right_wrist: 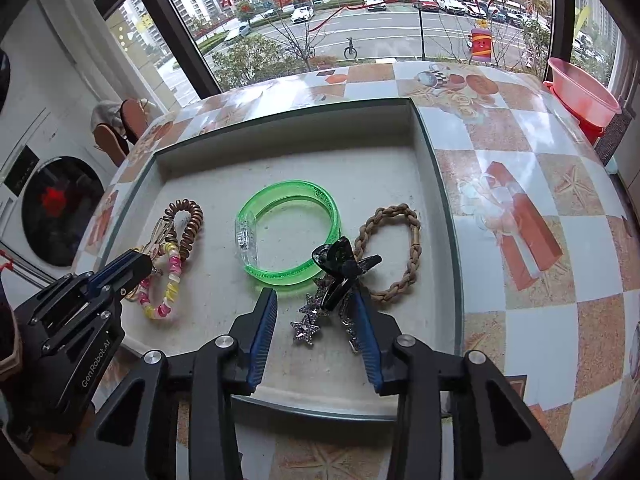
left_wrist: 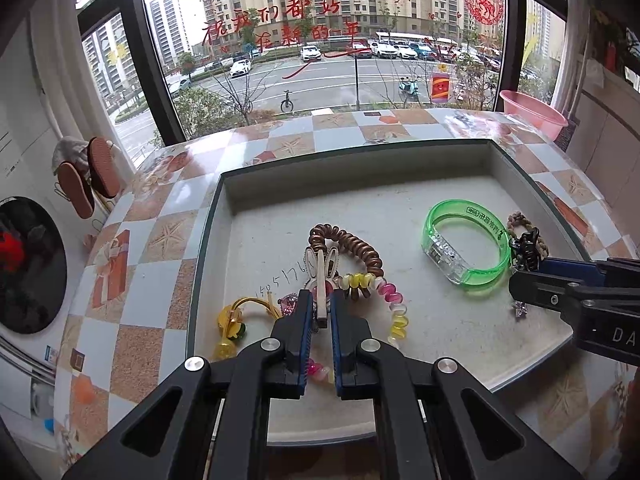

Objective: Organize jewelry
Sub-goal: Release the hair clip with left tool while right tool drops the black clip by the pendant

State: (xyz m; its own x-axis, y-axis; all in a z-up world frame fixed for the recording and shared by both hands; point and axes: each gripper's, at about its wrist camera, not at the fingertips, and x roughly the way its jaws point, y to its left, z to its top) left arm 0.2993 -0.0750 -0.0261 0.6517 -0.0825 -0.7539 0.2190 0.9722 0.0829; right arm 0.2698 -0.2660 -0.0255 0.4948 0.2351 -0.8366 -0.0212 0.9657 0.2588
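Rabbit-shaped hair clip [left_wrist: 322, 276] sits in the shallow grey tray [left_wrist: 360, 168], front-left area, lying over the brown spiral hair tie [left_wrist: 352, 246]. Left gripper [left_wrist: 321, 312] is clamped on the clip's near end, blue pads narrow with the clip between them. A pink-yellow-white spiral hair tie [left_wrist: 390, 300] curls just right of the left gripper and touches the brown one. Yellow hair tie with bead charms [left_wrist: 234, 322] lies left of the gripper, against the tray's left wall.

Right gripper [right_wrist: 316, 320] is spread wide and holds nothing. Between its fingers: a black claw clip [right_wrist: 340, 268] and a rhinestone star hair clip [right_wrist: 306, 322], touching each other. The claw clip overlaps the edge of the green translucent bangle [right_wrist: 288, 236], which lies flat mid-tray. Tan braided hair tie [right_wrist: 396, 254] lies just right of the claw clip, near the tray's right wall.

Tray rests on a table with a checkered starfish-print cover [right_wrist: 520, 184]. Pink plastic basin [right_wrist: 582, 96] is at the far right edge. Front-load washer door [right_wrist: 60, 208] is off to the left, window [left_wrist: 320, 32] behind the table.
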